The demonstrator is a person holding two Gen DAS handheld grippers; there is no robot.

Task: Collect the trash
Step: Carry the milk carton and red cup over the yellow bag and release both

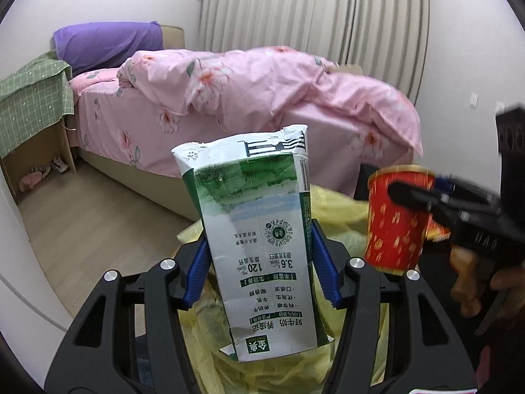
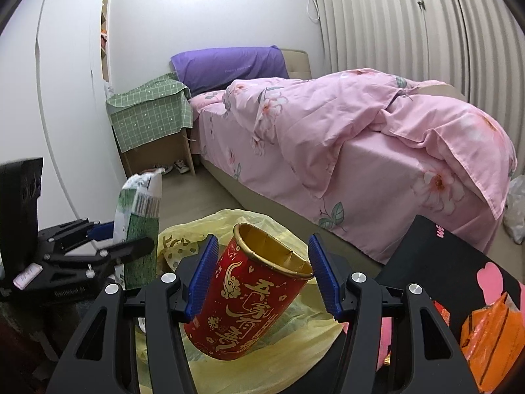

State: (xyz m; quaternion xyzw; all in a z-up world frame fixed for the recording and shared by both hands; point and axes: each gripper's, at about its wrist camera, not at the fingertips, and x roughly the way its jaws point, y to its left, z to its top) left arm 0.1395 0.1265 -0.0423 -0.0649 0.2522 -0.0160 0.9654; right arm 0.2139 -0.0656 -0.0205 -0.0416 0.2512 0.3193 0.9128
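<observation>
Bedroom: bed (image 1: 229, 105) with pink floral duvet (image 2: 361, 124), purple pillow (image 1: 108, 44), nightstand under a green checked cloth (image 2: 151, 115), striped curtain (image 1: 311, 10) behind, light wood floor (image 1: 85, 216).

Yellow plastic trash bag (image 2: 262, 344) sits open below both grippers.

Left gripper (image 1: 261, 262): jaws at mid width, blue pads pressed on both sides of a flattened green-and-white milk carton (image 1: 259, 229). Carton is upright with its print upside down, torn end up, lower end just above or at the bag's mouth; can't tell if it touches the plastic.

Right gripper (image 2: 262, 275): also mid width, clamped on a red paper cup (image 2: 249, 298) with gold characters and gold rim. Cup is tilted, mouth pointing up and away, over the bag. In the left wrist view the cup (image 1: 397, 220) hangs just right of the carton, apart from it.

Person's hand (image 1: 472, 282) on the right gripper's handle, partly visible.

Right of the bag: black box (image 2: 459, 262) with pink shapes, orange wrapper (image 2: 489, 328) on or beside it. Shoes (image 2: 180, 165) under the nightstand.
</observation>
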